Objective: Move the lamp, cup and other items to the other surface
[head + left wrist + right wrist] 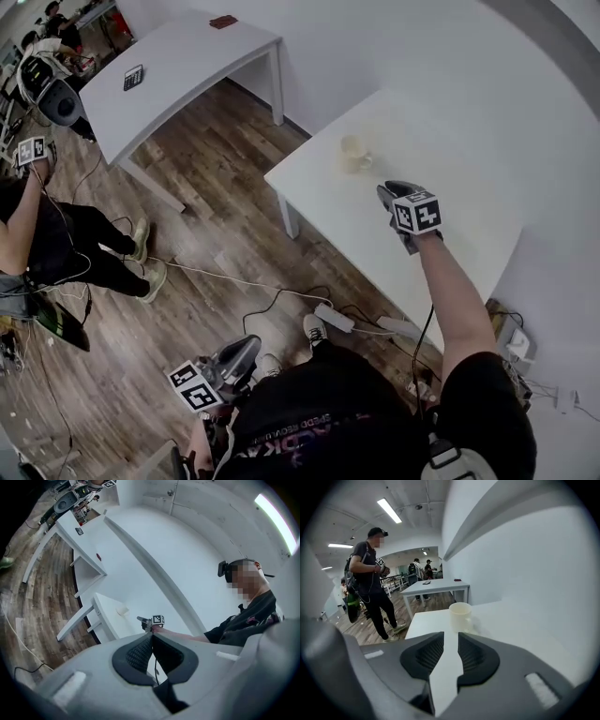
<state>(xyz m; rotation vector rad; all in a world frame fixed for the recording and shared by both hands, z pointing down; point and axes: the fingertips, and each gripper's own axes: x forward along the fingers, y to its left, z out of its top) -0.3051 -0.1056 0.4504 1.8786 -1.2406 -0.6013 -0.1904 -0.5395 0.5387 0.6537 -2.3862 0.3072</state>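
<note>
A cream cup (pixel 354 153) stands on the near white table (pixel 450 253), close to its far left corner. My right gripper (pixel 386 190) hovers over that table just short of the cup, pointing at it; in the right gripper view its jaws (pixel 451 637) stand apart with only bare tabletop between them, and the cup (pixel 460 617) sits just beyond the tips. My left gripper (pixel 251 345) hangs low by my body over the wooden floor, its pads (pixel 140 651) meeting at the tips with nothing held. No lamp shows in any view.
A second white table (pixel 187 66) stands across the floor, bearing a calculator (pixel 133 77) and a small dark flat item (pixel 223 21). Another person (pixel 56 244) stands at the left. A power strip (pixel 335 317) and cables lie beside the near table.
</note>
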